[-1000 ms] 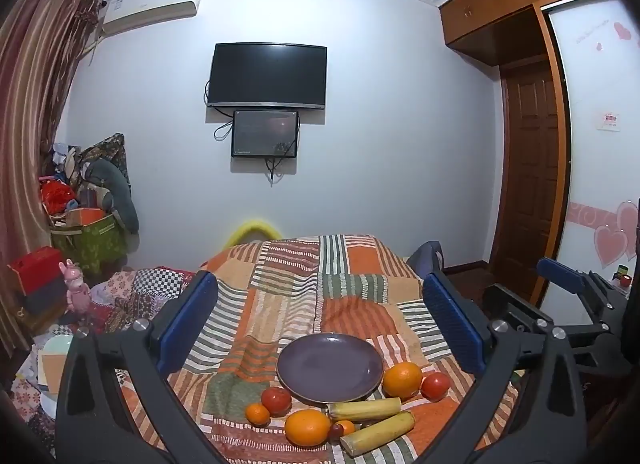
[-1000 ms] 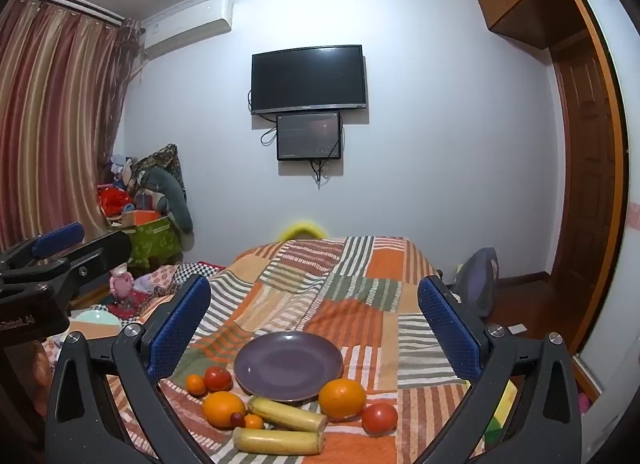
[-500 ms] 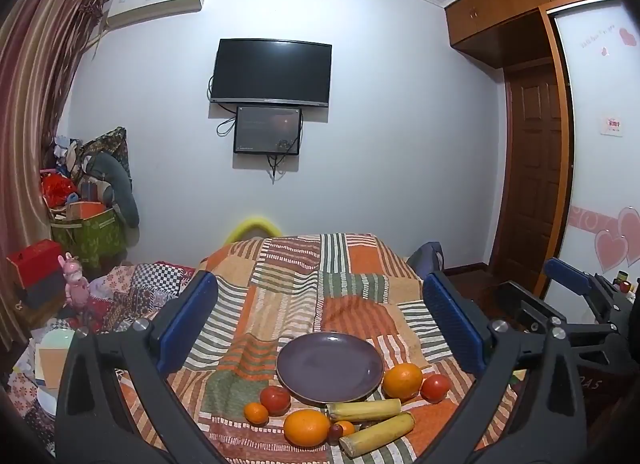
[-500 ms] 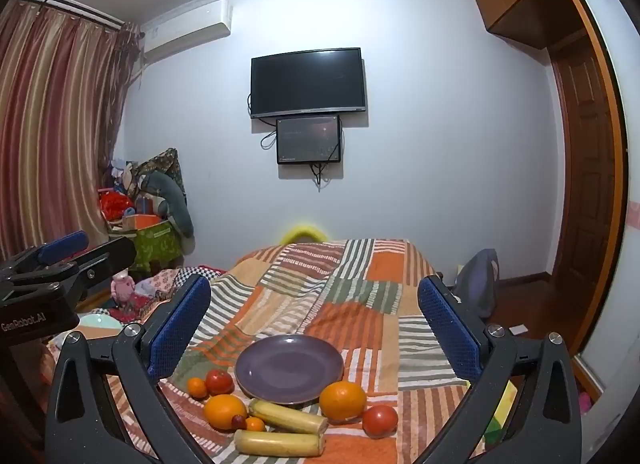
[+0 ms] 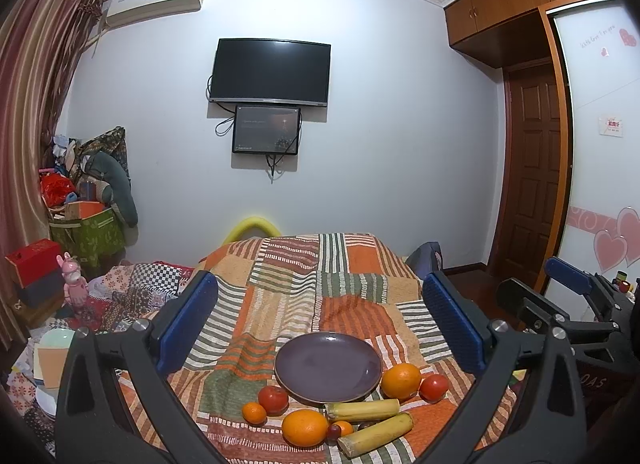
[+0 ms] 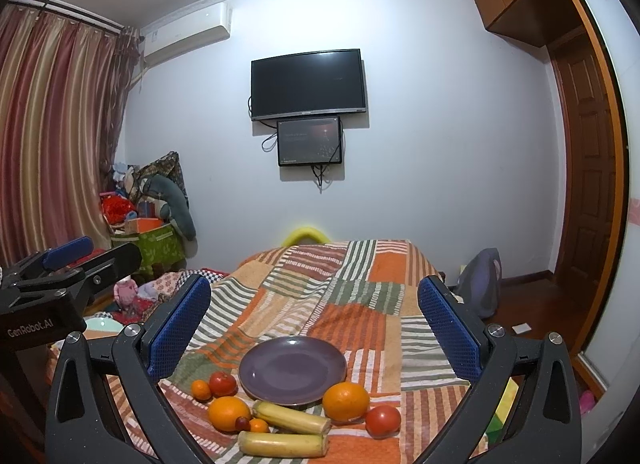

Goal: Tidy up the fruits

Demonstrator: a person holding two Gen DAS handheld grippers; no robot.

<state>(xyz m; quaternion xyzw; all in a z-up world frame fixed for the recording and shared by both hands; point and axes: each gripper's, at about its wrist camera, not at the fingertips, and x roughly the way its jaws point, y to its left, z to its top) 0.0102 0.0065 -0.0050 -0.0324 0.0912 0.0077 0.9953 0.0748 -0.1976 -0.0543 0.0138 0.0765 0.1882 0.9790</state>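
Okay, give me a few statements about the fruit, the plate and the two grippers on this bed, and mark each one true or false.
1. The purple plate has no fruit on it. True.
2. The left gripper is shut on a banana. False: its jaws stand wide apart and hold nothing.
3. Two bananas lie on the blanket in front of the plate. True.
4. The right gripper is open. True.
5. The tomato sits on the plate. False: it lies on the blanket beside an orange.
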